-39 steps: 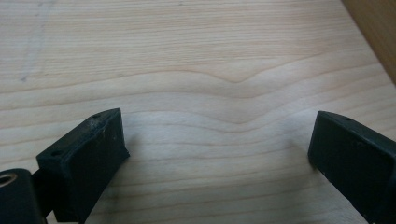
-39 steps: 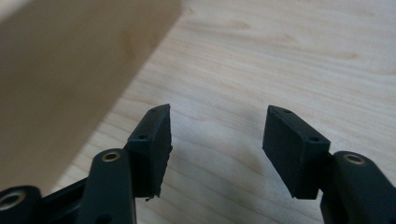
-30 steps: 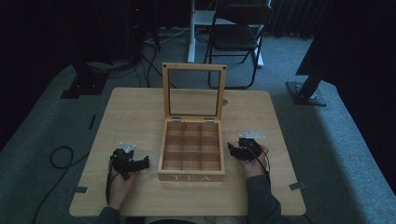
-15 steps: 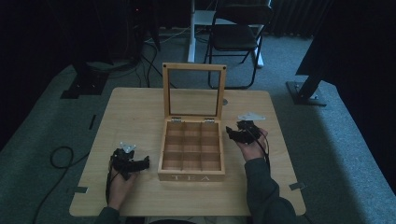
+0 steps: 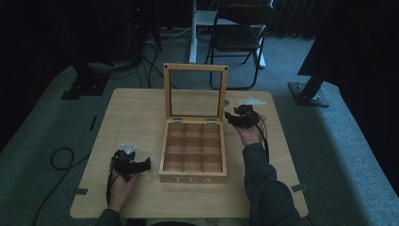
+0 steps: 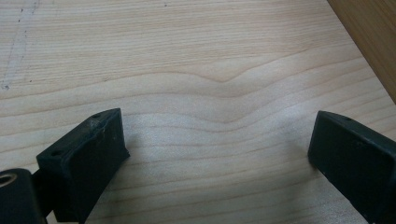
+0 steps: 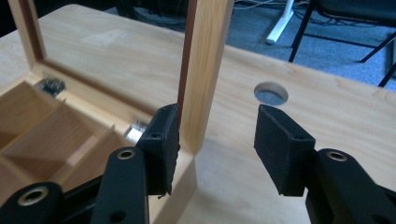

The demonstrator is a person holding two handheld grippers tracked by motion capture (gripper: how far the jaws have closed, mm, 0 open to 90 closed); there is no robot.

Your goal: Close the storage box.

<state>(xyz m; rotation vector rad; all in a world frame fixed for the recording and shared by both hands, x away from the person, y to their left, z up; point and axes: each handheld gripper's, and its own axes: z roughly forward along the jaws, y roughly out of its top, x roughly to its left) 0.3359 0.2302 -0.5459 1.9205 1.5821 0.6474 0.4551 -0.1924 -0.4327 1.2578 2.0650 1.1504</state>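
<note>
Lid point(image 7: 201, 70) edge of tea box point(image 5: 193, 150) stands upright between wide right gripper point(image 7: 217, 140) jaws, touching one. Left gripper point(image 6: 219, 154) wide, empty, over table point(image 6: 187, 56) beside box. Box bottom dim.

Light wood table point(image 5: 141, 113), round cable hole point(image 7: 271, 93) near far right edge. Wooden tea box point(image 5: 193, 155) sits mid-table, glass lid upright, compartments empty.
</note>
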